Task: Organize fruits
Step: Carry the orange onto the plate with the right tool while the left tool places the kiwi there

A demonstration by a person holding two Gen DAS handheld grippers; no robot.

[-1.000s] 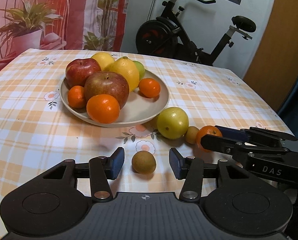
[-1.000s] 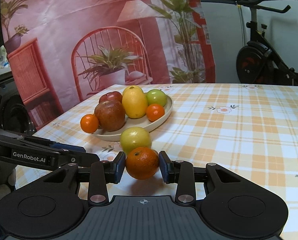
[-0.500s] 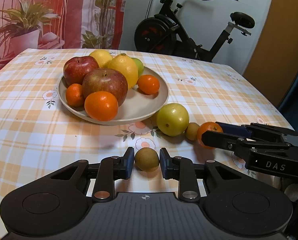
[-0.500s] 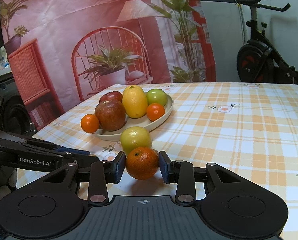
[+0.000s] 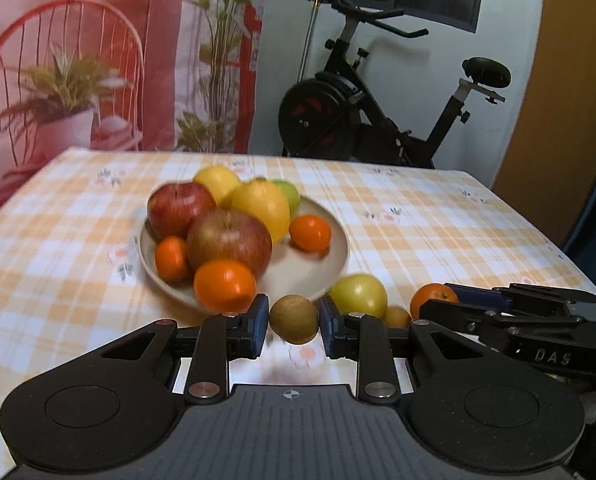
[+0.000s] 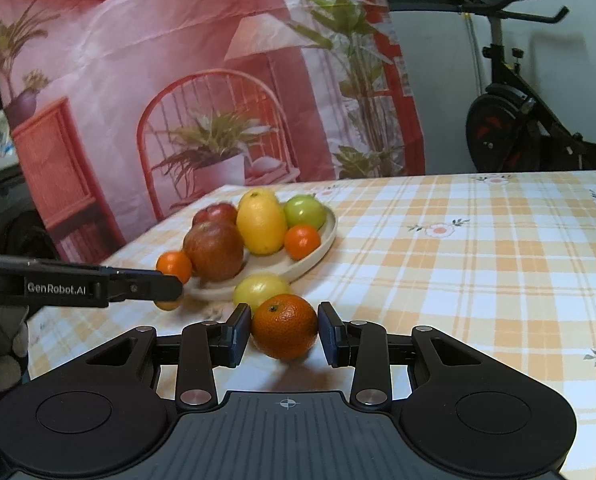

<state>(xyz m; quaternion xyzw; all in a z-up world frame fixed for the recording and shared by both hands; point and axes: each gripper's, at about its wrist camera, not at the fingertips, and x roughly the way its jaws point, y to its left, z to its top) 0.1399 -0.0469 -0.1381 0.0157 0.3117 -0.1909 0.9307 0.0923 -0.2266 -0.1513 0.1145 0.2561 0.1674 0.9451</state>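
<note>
My left gripper [image 5: 293,326] is shut on a small brown round fruit [image 5: 294,316], which hangs just above the checked tablecloth in front of the beige plate [image 5: 330,268]. The plate holds two red apples, lemons, a green apple and several mandarins. My right gripper [image 6: 285,334] is shut on a mandarin [image 6: 285,330] low over the cloth; in the left wrist view that mandarin [image 5: 432,299] shows at the right. A yellow-green apple [image 5: 359,295] and a second small brown fruit [image 5: 397,317] lie on the table between the grippers.
An exercise bike [image 5: 378,120] stands behind the table's far edge. A printed backdrop with a red chair and plant [image 6: 218,140] hangs on the left. The yellow-green apple [image 6: 261,289] rests against the plate's rim [image 6: 326,236].
The left gripper closed on the small brown fruit and raised it off the cloth, tilting upward. The right gripper has kept still with the mandarin.
</note>
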